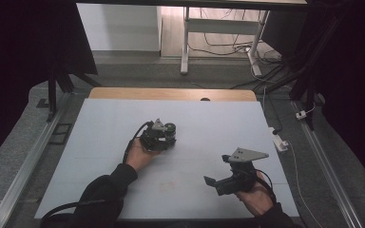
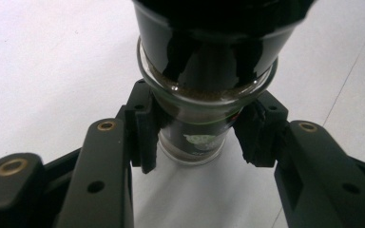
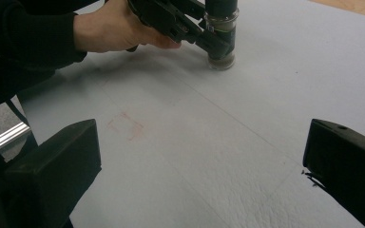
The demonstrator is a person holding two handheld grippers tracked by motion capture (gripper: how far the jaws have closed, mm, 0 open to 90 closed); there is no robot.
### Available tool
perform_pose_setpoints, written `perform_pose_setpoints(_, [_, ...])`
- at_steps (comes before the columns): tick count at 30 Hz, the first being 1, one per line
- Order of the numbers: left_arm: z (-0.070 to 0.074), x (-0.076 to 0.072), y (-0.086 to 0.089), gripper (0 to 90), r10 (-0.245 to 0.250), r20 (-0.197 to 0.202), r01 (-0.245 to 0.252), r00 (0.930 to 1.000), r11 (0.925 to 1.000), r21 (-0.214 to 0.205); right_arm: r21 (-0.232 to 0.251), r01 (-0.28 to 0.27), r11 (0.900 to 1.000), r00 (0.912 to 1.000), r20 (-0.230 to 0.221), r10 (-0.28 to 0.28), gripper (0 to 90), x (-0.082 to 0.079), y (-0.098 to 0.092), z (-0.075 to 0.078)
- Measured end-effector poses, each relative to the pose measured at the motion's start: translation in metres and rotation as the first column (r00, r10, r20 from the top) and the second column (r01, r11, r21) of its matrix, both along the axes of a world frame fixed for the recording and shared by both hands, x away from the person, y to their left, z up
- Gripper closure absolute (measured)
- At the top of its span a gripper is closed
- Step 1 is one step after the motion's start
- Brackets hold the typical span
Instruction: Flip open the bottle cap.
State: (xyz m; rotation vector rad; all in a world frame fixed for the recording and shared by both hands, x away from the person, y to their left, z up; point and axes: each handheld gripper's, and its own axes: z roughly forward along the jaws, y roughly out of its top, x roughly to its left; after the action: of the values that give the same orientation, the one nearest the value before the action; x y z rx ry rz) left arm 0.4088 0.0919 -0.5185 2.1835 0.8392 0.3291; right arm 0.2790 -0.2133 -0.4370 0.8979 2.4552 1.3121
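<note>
Jaws on the right gripper [image 1: 215,184] sat spread wide with nothing between them, hovering low over the near right part of the white worktop [image 1: 100,142]. Faint reddish marks [image 3: 126,126] showed on the surface just ahead of it. Farther out, near the middle, the left gripper [image 2: 197,137] was clamped around a small glass jar [image 2: 204,95] with a dark cap, which stood upright on the worktop, brownish stuff inside.
</note>
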Motion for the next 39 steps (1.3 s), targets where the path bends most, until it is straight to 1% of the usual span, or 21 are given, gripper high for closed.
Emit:
perform_pose_setpoints(5, [-0.001, 0.0, 0.0, 53.8, -0.003, 0.004, 0.003, 1.0, 1.0, -0.006, -0.019, -0.019, 0.9996, 0.9997, -0.013, 0.019, 0.0, 0.009, 0.011, -0.001])
perform_pose_setpoints(8, [-0.001, 0.0, 0.001, 53.8, -0.005, 0.005, 0.005, 1.0, 1.0, -0.006, -0.037, -0.02, 0.9991, 0.9998, -0.007, 0.02, 0.0, 0.015, 0.02, -0.001])
perform_pose_setpoints(15, [-0.001, 0.001, 0.001, 53.8, -0.009, 0.004, 0.009, 0.9999, 0.9999, -0.005, -0.045, -0.015, 0.9989, 0.9998, -0.015, 0.014, 0.0, 0.027, 0.034, -0.004])
perform_pose_setpoints(21, [0.0, 0.002, 0.002, 53.7, -0.023, 0.005, 0.023, 0.9997, 0.9997, -0.002, -0.018, -0.015, 0.9997, 0.9989, -0.044, 0.014, 0.0, 0.038, 0.043, -0.005])
perform_pose_setpoints(25, [0.0, 0.002, 0.002, 53.7, -0.03, 0.007, 0.03, 0.9995, 0.9996, -0.001, -0.019, -0.016, 0.9997, 0.9984, -0.055, 0.015, 0.0, 0.046, 0.048, -0.006])
perform_pose_setpoints(34, [-0.001, 0.003, 0.003, 53.7, -0.04, 0.006, 0.04, 0.9992, 0.9992, -0.004, -0.036, -0.022, 0.9991, 0.9988, -0.045, 0.02, 0.0, 0.064, 0.065, -0.009])
perform_pose_setpoints(37, [-0.001, 0.003, 0.003, 53.7, -0.041, 0.006, 0.041, 0.9992, 0.9992, -0.005, -0.048, -0.019, 0.9986, 0.9987, -0.049, 0.017, 0.0, 0.07, 0.072, -0.011])
perform_pose_setpoints(39, [-0.001, 0.003, 0.003, 53.7, -0.041, 0.006, 0.041, 0.9992, 0.9992, -0.004, -0.059, -0.021, 0.998, 0.9989, -0.043, 0.018, 0.0, 0.074, 0.077, -0.013])
